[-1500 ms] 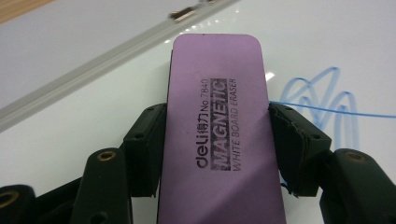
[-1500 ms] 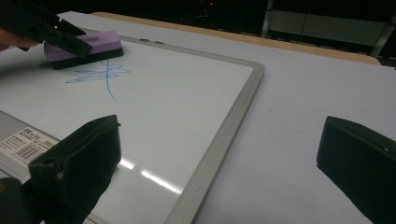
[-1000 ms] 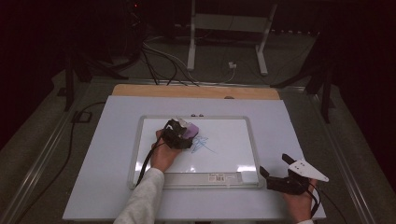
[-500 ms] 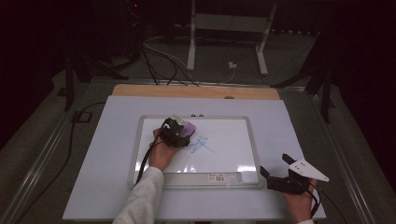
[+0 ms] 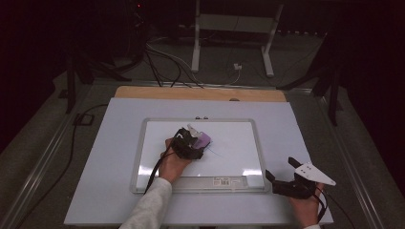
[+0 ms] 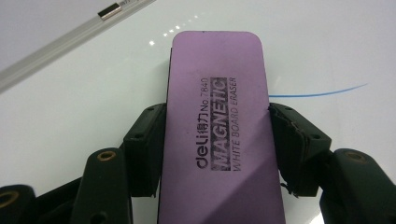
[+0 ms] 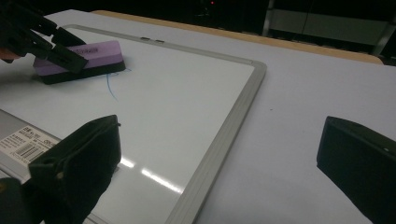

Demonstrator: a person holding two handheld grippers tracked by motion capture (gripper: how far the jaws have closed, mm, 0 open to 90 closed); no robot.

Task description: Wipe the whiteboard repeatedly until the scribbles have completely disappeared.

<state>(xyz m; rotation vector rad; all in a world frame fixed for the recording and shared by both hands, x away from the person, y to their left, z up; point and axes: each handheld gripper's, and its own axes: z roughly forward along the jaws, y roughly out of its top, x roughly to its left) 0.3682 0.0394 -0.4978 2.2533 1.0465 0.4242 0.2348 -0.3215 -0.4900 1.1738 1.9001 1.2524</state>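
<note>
On the whiteboard (image 5: 239, 143), near its middle, I find the purple eraser (image 6: 219, 121) lying flat with its dark felt face down against the white surface. My left hand-held gripper (image 5: 193, 143) is clamped on it: in the left gripper view both black jaws press against the eraser's long sides, about halfway along its length, with no gap on either side.

Handling, as I judge it: the eraser looks like a light block with a firm moulded top and a soft felt underside. Its smooth sides could slip under a slack grip, so I rate the present hold across the narrow width, low on the body, as the right place. It seems unlikely to break. The printed word MAGNETIC suggests it may cling to the board, so I would expect some drag when sliding or lifting it.

Legible writing on the eraser top: "deli", Chinese characters beside it, "No 7840", "MAGNETIC" in a dark band, and "WHITE BOARD ERASER". A barcode sticker (image 7: 29, 142) sits on the lower frame of the whiteboard; its text is too small to read.

Residue: a thin blue pen line (image 6: 322, 92) runs out from beside the eraser.

My right hand-held gripper (image 5: 286, 179) rests on the desk (image 5: 105, 157) just off the whiteboard's lower right corner, jaws standing well apart and holding nothing.
</note>
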